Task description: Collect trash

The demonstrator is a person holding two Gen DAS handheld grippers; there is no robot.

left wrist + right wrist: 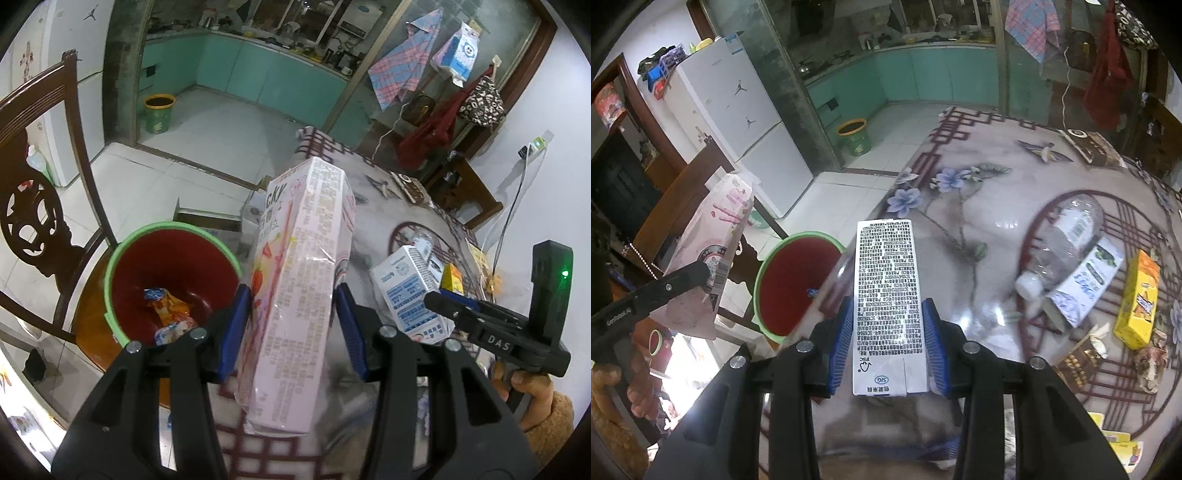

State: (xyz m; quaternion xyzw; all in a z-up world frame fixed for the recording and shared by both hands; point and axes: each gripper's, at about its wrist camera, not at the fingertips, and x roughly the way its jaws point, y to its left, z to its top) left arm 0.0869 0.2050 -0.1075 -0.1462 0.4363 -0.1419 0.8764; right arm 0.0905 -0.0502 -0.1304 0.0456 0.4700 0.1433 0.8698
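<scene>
Above the worktop (979,206) edge, both cartons must go over the red bin (170,280) w/ green rim before release, one at a time. Left gripper (295,325): fingers partly open, clamped on pink carton (299,295). Right gripper (888,343): fingers partly open, clamped on white carton (886,306). Bin stands on a chair beside worktop.

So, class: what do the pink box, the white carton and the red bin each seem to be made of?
Pink box: thin printed cardboard under glossy film, judging by the sharp folds and the sheen.
White carton: coated paperboard, with folded seams and a smooth printed face.
Red bin: probably moulded plastic, with a smooth wall and a green rim.
</scene>
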